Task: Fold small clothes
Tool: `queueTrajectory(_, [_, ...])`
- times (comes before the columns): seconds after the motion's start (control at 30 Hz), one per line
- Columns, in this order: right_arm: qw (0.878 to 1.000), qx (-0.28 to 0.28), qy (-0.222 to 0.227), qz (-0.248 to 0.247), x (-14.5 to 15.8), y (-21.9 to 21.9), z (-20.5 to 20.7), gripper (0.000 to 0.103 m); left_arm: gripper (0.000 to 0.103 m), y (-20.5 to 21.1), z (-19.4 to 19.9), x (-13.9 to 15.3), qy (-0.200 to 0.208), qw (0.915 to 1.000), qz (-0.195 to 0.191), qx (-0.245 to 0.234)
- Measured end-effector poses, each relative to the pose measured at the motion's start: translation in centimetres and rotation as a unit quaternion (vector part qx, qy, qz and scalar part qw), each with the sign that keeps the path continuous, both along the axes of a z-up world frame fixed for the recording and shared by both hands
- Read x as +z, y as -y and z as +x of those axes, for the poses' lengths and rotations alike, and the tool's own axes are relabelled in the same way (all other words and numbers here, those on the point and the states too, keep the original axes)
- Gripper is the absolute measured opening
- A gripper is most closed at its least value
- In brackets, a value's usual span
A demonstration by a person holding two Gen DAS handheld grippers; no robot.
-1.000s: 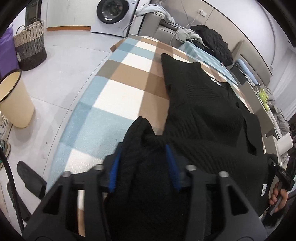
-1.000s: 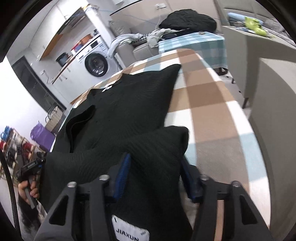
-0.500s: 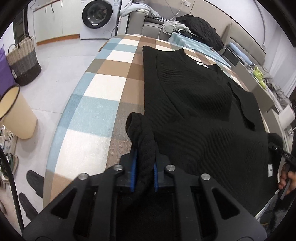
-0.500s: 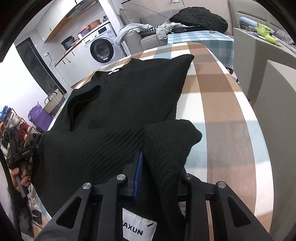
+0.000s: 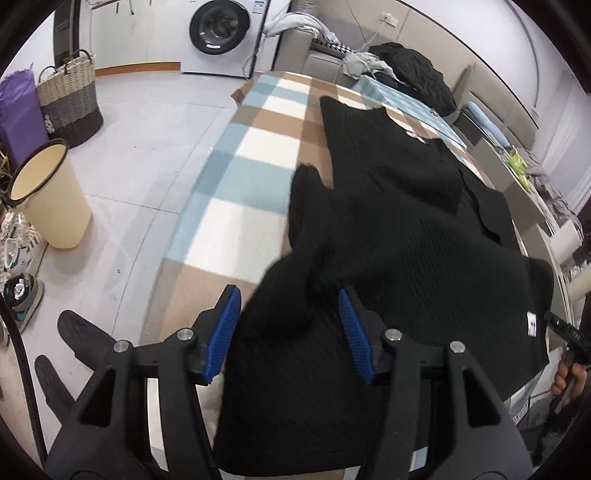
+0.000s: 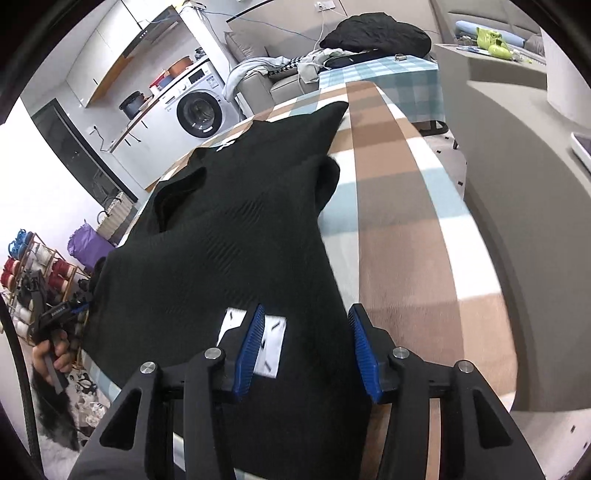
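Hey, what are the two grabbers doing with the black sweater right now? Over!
Left gripper, right gripper: jaws just opened, pads off cloth. Black sweater flat on checked table. Nothing in the way.

The sweater (image 5: pixel 406 221) lies on the tabletop (image 5: pixel 251 177). Beyond the tabletop stands the washing machine (image 5: pixel 221 33); beside the tabletop, on the floor, stands the bin (image 5: pixel 48 195).

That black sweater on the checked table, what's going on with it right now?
A person with a gripper in each hand is folding the black sweater on the checked table. The left gripper and right gripper have just been opening, and their pads now stand clear of the near hem lying between them. The sweater's sides look already folded inward.
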State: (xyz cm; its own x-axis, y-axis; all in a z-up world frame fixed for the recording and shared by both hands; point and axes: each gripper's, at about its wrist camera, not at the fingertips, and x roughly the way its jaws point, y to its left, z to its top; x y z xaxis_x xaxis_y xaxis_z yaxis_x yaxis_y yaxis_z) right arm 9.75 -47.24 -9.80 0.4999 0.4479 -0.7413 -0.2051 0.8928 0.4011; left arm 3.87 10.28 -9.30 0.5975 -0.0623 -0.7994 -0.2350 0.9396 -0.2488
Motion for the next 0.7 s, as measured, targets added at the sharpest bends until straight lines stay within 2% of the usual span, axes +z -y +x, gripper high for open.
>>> queueTrajectory(0.03, [1.0,0.003,0.004,-0.003,0.0,-0.1,-0.2,0.048,0.042,0.2,-0.1,-0.2,0.001,1.0,0.007,0.0])
queueTrajectory(0.07, [1.0,0.009,0.01,-0.009,0.0,-0.3,-0.2,0.048,0.02,0.3,0.0,-0.5,0.0,1.0,0.008,0.0])
queueTrajectory(0.1, [1.0,0.016,0.013,-0.014,-0.1,-0.7,-0.2,0.048,0.011,0.4,0.0,-0.7,-0.002,1.0,0.004,-0.002])
queueTrajectory(0.13, [0.999,0.023,0.013,-0.02,-0.3,-1.0,-0.1,0.043,0.006,0.4,-0.2,-0.8,0.002,1.0,0.001,-0.001])
queueTrajectory(0.17, [0.999,0.029,0.017,-0.023,-0.3,-1.2,-0.2,0.025,0.003,0.5,-0.6,-0.6,0.014,0.9999,0.0,0.003])
queueTrajectory(0.23, [0.998,0.045,0.035,-0.029,0.1,-1.5,-0.9,0.007,0.003,0.5,-1.3,0.1,0.03,0.9995,-0.001,0.004])
queueTrajectory(0.27, [0.997,0.05,0.047,-0.029,0.6,-1.5,-1.3,0.005,0.003,0.4,-1.8,0.8,0.043,0.999,-0.003,0.005])
queueTrajectory(0.43, [0.991,0.036,0.128,-0.001,4.9,-0.1,-3.3,0.005,0.002,-0.3,-4.1,4.7,0.108,0.9936,-0.03,0.015])
queueTrajectory(0.53, [0.987,0.017,0.161,0.014,6.9,0.4,-3.2,0.004,0.002,-0.6,-4.1,7.0,0.14,0.9896,-0.026,0.02])
queueTrajectory(0.7, [0.984,-0.012,0.175,0.038,8.2,0.7,-0.5,0.004,0.002,-1.4,-0.7,9.6,0.168,0.9853,-0.016,0.024])
